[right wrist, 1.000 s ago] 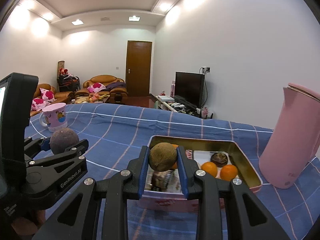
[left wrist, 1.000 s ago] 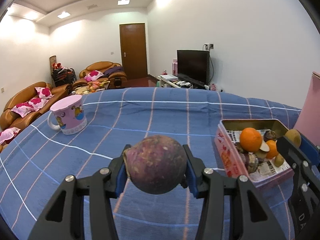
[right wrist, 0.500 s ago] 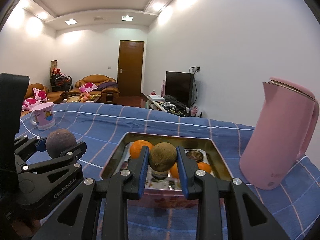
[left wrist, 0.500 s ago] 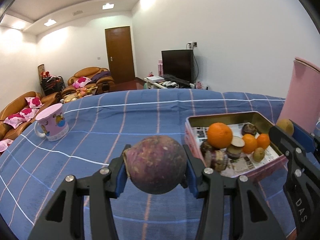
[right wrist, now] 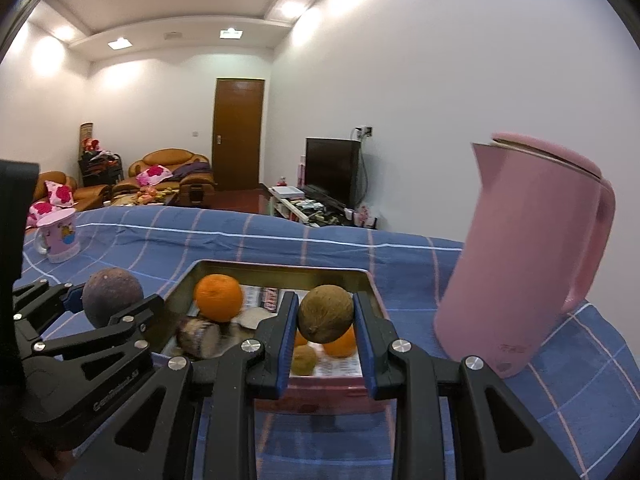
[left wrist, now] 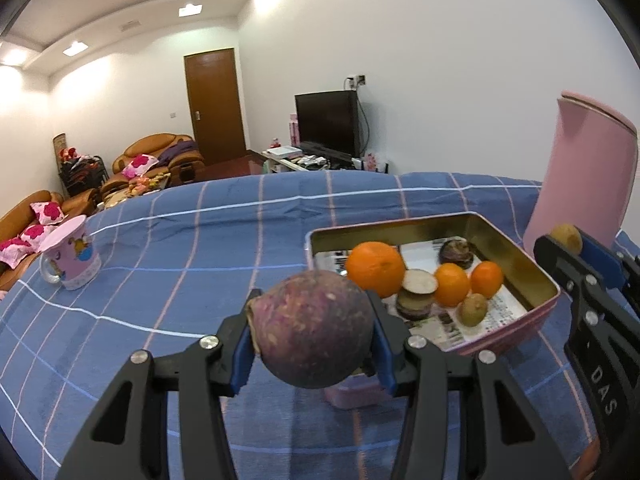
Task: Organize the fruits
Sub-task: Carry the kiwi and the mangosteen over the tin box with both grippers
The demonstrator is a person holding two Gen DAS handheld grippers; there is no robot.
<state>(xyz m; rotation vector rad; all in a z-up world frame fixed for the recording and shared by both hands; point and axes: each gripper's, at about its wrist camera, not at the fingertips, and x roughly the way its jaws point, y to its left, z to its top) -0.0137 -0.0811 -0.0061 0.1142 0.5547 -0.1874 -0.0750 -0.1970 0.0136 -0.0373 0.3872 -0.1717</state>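
My left gripper (left wrist: 314, 336) is shut on a round purple fruit (left wrist: 314, 332), held above the blue cloth just left of the pink tin box (left wrist: 536, 312). My right gripper (right wrist: 325, 320) is shut on a brown kiwi (right wrist: 325, 314), held over the near edge of the tin box (right wrist: 280, 268). The box holds a large orange (left wrist: 375, 263), two small oranges (left wrist: 452, 284), a kiwi (left wrist: 473, 309) and dark sliced pieces (left wrist: 416, 290) on newspaper. The right gripper also shows in the left wrist view (left wrist: 572, 246), and the left gripper in the right wrist view (right wrist: 108, 300).
A tall pink jug (right wrist: 532, 264) stands right of the box, close to it. A pink cartoon mug (left wrist: 72, 254) stands at the table's far left. The table has a blue checked cloth (left wrist: 200, 240). Sofas, a door and a TV are behind.
Both grippers have swung right and toward the tin box, each still holding its fruit. The box and jug now sit closer and more central in both views.
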